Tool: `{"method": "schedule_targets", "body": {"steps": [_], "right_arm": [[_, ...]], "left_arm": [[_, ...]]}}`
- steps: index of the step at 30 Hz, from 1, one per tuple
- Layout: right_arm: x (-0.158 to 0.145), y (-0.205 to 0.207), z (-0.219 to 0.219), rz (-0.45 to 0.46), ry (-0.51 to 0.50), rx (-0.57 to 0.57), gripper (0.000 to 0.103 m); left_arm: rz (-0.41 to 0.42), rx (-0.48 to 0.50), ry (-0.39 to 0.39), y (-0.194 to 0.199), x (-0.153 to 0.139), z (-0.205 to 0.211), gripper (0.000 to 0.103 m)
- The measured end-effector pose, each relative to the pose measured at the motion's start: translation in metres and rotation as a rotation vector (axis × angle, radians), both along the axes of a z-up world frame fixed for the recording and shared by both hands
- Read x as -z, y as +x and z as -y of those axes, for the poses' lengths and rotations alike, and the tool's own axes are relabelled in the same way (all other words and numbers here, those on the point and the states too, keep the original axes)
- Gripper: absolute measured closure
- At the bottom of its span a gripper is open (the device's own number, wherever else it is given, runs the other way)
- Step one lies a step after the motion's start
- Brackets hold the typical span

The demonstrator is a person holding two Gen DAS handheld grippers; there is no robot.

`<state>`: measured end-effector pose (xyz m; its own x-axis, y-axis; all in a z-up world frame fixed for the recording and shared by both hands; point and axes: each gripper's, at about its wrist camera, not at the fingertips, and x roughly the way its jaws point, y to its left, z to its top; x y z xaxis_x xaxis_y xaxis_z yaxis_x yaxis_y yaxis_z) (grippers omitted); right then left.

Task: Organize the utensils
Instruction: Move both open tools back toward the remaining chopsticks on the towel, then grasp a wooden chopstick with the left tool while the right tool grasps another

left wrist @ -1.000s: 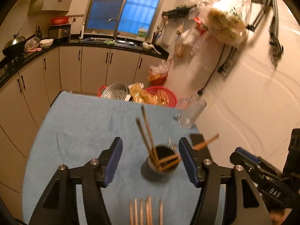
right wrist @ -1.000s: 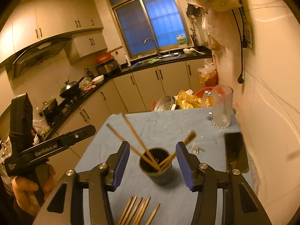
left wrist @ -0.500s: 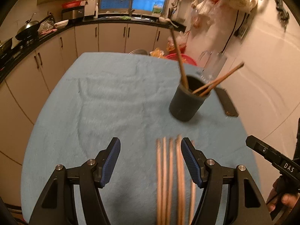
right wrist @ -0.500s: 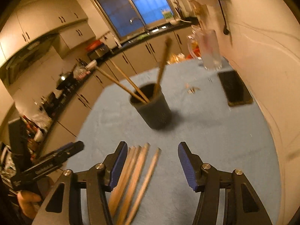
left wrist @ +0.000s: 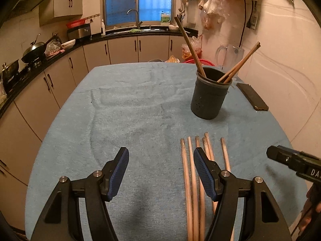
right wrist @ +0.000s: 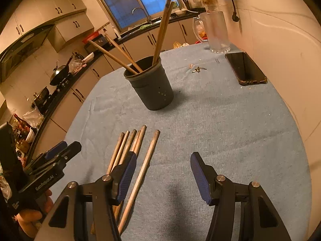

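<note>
My left hand-held gripper [left wrist: 161, 171] hangs over the blue cloth [left wrist: 130, 108] that covers the table, its jaws spread wide with nothing between them. Its right blue pad [left wrist: 202, 173] sits above the row of loose wooden chopsticks [left wrist: 189, 172], which lie flat on the cloth side by side, about six of them, their tips pointing toward the far end of the table. In my right wrist view the same chopsticks [right wrist: 138, 146] run under the left pad of my right hand-held gripper [right wrist: 162, 172], with one stick lying slightly apart to the right of the bundle. That gripper is spread open as well and grips nothing; bare cloth shows between its pads.

Beyond the loose sticks, well apart from them, stands the dark perforated utensil cup [left wrist: 210, 96], upright on the cloth. Four chopsticks lean out of it: from the right wrist view, two slant left and two rise nearly straight up [right wrist: 162, 28]. To the right of the cup, near the table's edge by the wall, a black smartphone [right wrist: 245, 68] lies flat, with a few small bits of debris [right wrist: 197, 69] between it and the cup. Past the phone stands a clear glass pitcher [right wrist: 216, 31]. My right gripper's body [left wrist: 295, 161] shows at the left wrist view's right edge.
</note>
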<state>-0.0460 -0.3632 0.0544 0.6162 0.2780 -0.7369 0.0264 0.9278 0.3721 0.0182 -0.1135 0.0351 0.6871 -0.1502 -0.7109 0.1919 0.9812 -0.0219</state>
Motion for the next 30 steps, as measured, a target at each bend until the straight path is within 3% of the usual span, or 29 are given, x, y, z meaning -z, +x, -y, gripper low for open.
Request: {"method": "schedule_targets", "body": {"steps": [8,18,23,25,30], "right_arm": [[0.003,0.008,-0.003,-0.001,-0.021,-0.003,0.044],[0.017,0.035,-0.006,-0.068,-0.015,-0.019,0.053],[0.023,0.043,-0.008,-0.086,-0.015,-0.014,0.053],[0.025,0.046,-0.006,-0.094,-0.009,-0.008,0.053],[0.027,0.051,-0.002,-0.103,-0.014,0.003,0.053]], "left_arm": [[-0.034,0.002,-0.015,0.007,0.01,-0.003,0.035],[-0.197,-0.047,-0.106,0.051,0.034,-0.016,0.035],[-0.228,0.003,-0.143,0.07,0.035,-0.003,0.035],[-0.243,0.026,-0.132,0.075,0.038,0.004,0.035],[-0.284,0.025,-0.02,0.087,0.057,0.02,0.038]]}}
